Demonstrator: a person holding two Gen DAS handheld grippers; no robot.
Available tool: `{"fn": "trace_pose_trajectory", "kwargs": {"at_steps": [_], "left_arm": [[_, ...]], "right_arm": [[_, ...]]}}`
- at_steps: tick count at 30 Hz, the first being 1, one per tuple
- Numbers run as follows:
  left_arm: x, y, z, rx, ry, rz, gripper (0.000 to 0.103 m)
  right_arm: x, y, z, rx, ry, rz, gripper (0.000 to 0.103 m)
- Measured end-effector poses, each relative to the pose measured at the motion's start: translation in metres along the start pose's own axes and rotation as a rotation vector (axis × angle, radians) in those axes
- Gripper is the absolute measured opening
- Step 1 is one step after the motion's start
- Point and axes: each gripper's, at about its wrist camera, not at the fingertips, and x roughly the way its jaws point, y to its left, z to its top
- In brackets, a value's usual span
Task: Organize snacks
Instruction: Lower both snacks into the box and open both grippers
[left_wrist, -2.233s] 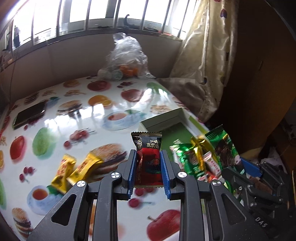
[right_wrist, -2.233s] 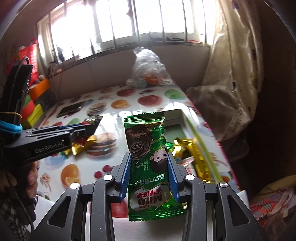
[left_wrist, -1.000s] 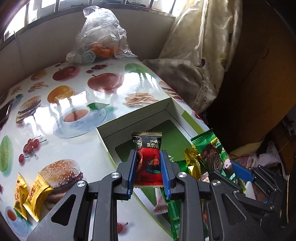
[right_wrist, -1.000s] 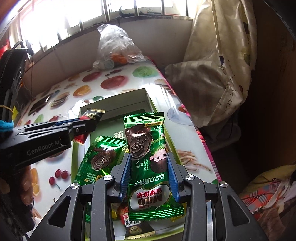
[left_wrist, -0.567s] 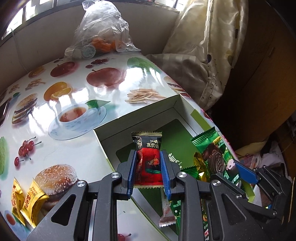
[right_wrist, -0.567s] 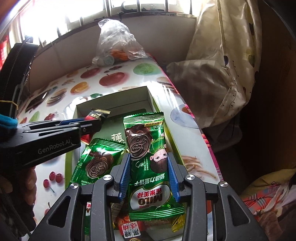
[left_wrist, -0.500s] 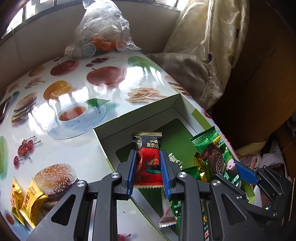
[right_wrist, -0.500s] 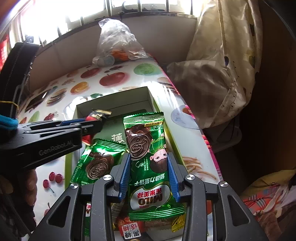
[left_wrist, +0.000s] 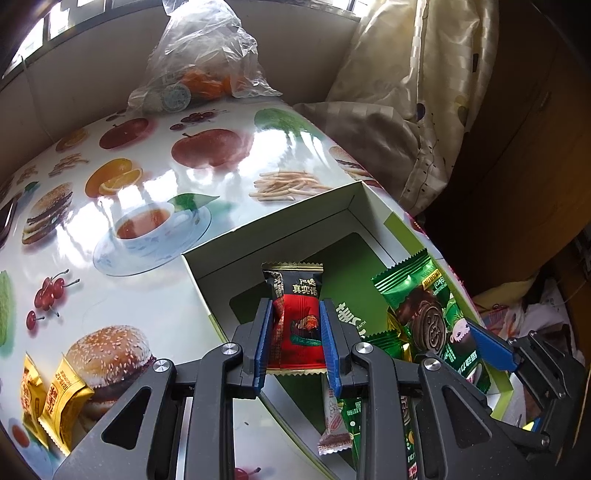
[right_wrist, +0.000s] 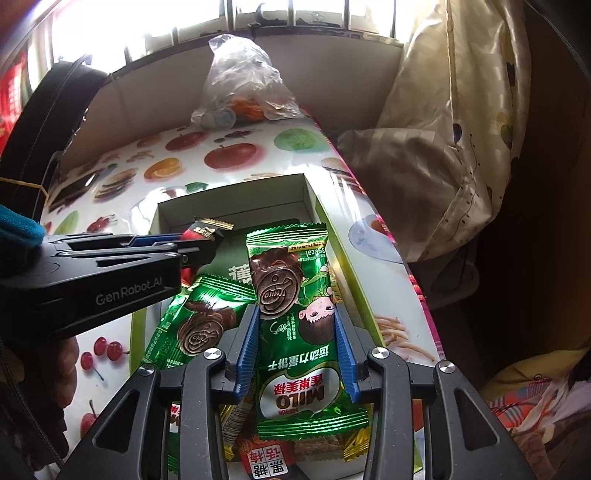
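Note:
My left gripper (left_wrist: 295, 317) is shut on a red and black snack packet (left_wrist: 295, 317) and holds it over the open green and white box (left_wrist: 280, 225). It also shows in the right wrist view (right_wrist: 199, 236), above the box's far end (right_wrist: 236, 192). My right gripper (right_wrist: 293, 325) is shut on a green Milo wafer packet (right_wrist: 291, 314), held above the box; it shows in the left wrist view too (left_wrist: 424, 314). Another green Milo packet (right_wrist: 195, 321) and several other snacks lie in the box.
Two yellow snack packets (left_wrist: 48, 395) lie on the fruit-print tablecloth (left_wrist: 147, 158) left of the box. A clear plastic bag of items (left_wrist: 199, 62) sits at the table's far end. A curtain (left_wrist: 417, 92) hangs right of the table edge.
Both grippers have moved forward along the table with their packets, from short of the box to above it. In the last half second they have barely shifted.

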Motion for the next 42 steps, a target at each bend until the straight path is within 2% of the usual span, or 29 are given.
{"fn": "trace_pose_trajectory", "kwargs": {"at_steps": [8, 12, 18, 24, 31, 42], "left_arm": [[0.000, 0.001, -0.001, 0.000, -0.003, 0.000, 0.027], [-0.002, 0.000, -0.001, 0.004, -0.006, 0.000, 0.028], [-0.003, 0.001, -0.001, -0.003, -0.010, -0.005, 0.029], [-0.007, 0.000, 0.000, -0.002, -0.020, -0.018, 0.039], [-0.010, -0.002, -0.001, -0.004, -0.019, -0.023, 0.040], [-0.031, -0.003, -0.005, -0.004, -0.081, 0.007, 0.040]], "right_arm": [[-0.001, 0.003, 0.000, -0.013, -0.008, 0.001, 0.038], [-0.001, 0.005, 0.000, -0.018, -0.009, 0.004, 0.043], [-0.001, 0.006, 0.000, -0.015, -0.014, 0.005, 0.044], [-0.004, 0.006, 0.001, -0.013, -0.032, 0.023, 0.046], [-0.007, 0.007, 0.001, -0.014, -0.044, 0.031, 0.050], [-0.017, 0.002, -0.002, 0.023, -0.078, 0.048, 0.054]]}}
